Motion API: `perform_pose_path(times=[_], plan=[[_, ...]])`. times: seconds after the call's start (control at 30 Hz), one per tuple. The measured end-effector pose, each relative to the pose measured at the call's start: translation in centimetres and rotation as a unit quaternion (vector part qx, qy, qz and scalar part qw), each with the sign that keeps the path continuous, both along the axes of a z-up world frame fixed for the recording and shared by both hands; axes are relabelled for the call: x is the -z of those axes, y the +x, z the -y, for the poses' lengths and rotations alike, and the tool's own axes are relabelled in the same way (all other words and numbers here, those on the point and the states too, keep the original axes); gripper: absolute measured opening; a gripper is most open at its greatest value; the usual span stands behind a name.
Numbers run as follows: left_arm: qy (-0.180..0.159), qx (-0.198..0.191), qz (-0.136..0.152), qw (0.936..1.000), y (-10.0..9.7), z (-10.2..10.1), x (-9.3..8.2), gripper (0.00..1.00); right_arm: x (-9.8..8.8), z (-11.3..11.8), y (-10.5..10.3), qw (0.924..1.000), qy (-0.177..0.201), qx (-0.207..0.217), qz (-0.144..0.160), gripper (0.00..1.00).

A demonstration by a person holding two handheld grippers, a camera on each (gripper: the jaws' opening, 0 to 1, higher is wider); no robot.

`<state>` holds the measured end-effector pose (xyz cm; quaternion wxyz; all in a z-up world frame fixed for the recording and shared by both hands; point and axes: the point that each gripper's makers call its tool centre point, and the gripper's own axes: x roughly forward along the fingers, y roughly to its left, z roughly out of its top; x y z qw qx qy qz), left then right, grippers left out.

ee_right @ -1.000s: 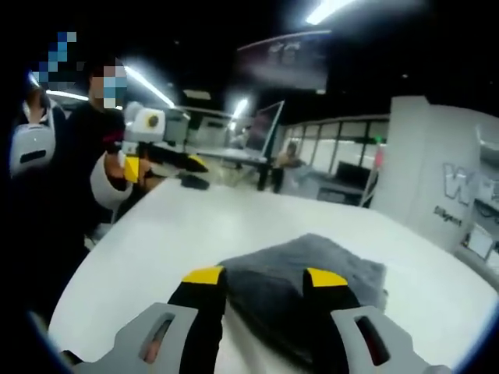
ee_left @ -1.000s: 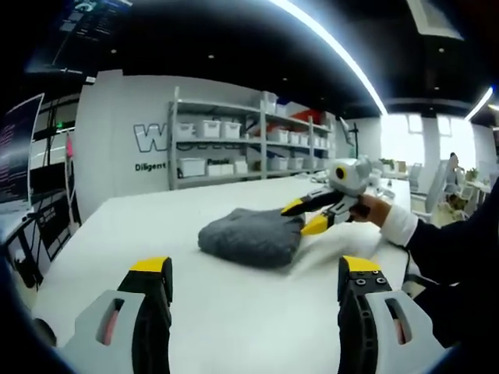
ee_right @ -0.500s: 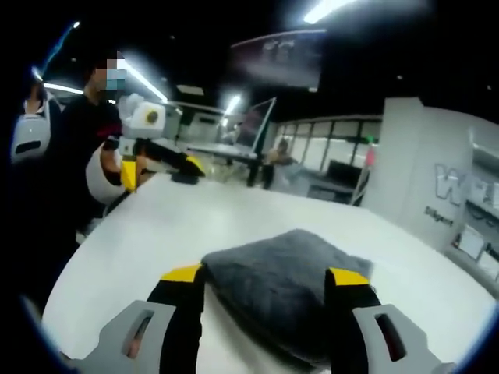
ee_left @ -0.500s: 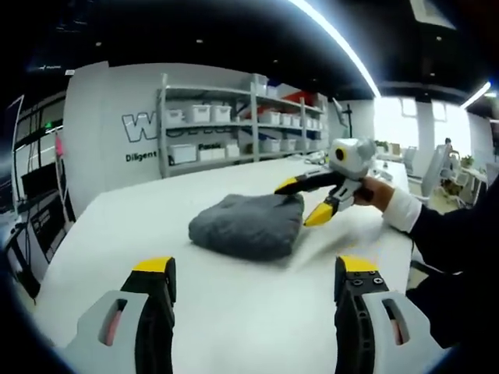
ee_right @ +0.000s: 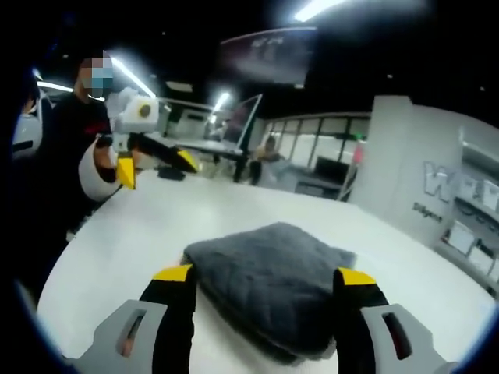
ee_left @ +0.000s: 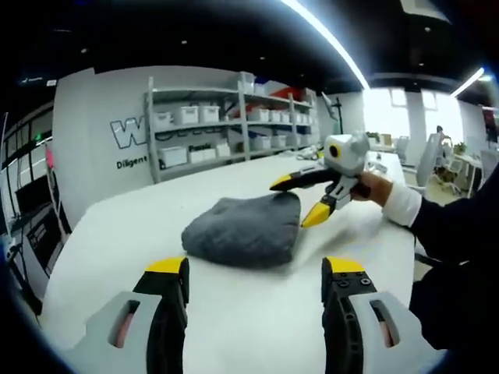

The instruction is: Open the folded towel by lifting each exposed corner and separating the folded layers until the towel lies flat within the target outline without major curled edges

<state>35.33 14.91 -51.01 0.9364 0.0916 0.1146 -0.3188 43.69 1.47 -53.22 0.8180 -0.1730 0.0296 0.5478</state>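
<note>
Since one second ago, your right gripper point(ee_right: 263, 276) has opened its jaws wider around the near end of the towel point(ee_right: 269, 274), and the towel now sits larger between the two yellow tips. In the left gripper view the same gripper point(ee_left: 309, 196) shows its upper jaw over the towel's right edge and its lower jaw angled down beside that edge, where before the two tips were close together. Your left gripper point(ee_left: 255, 269) has come a little nearer to the towel, and its jaw gap looks slightly narrower.

For the task this means, in my judgement, that you are only preparing the first grasp: the towel is folded as a thick grey bundle, no layer is lifted, and I cannot see a target outline.

The worktop point(ee_left: 234, 312) is white and wide, and the towel lies near its middle. Behind the towel, in the left gripper view, stands a shelf unit point(ee_left: 226, 132) with white boxes.

The right jaws are spread wide and hold nothing; whether a tip touches the towel I cannot tell. The left jaws are also released and empty, in front of the towel and apart from it.
</note>
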Motion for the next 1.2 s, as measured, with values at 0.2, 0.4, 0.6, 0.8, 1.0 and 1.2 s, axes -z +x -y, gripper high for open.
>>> perform_pose_path(times=[0.2, 0.4, 0.6, 0.8, 1.0, 1.2], plan=[[-0.002, 0.015, -0.007, 0.9999, 0.2, 0.9, 0.1, 0.64, 0.0, 0.5, 0.5, 0.9999, -0.002, 0.012, 0.003, 0.71], [0.009, 0.023, -0.013, 0.9996, 0.9, 1.6, 0.6, 0.64, -0.2, 1.7, 1.1, 0.9996, 0.008, 0.026, -0.001, 0.69], [0.02, 0.023, -0.02, 0.9993, 1.7, 2.1, 1.1, 0.64, 0.3, 2.5, 1.4, 0.9994, -0.001, 0.034, -0.011, 0.67], [0.031, 0.028, -0.021, 0.9989, 2.0, 2.6, 1.8, 0.62, 0.5, 2.9, 1.5, 0.9991, -0.005, 0.041, -0.011, 0.62], [0.024, 0.035, -0.018, 0.9989, 2.0, 3.6, 1.9, 0.61, 0.7, 3.0, 1.6, 0.9988, -0.001, 0.045, -0.019, 0.58], [0.027, 0.039, -0.018, 0.9987, 1.9, 4.7, 2.7, 0.57, 0.9, 3.5, 1.8, 0.9984, -0.009, 0.051, -0.024, 0.58]])
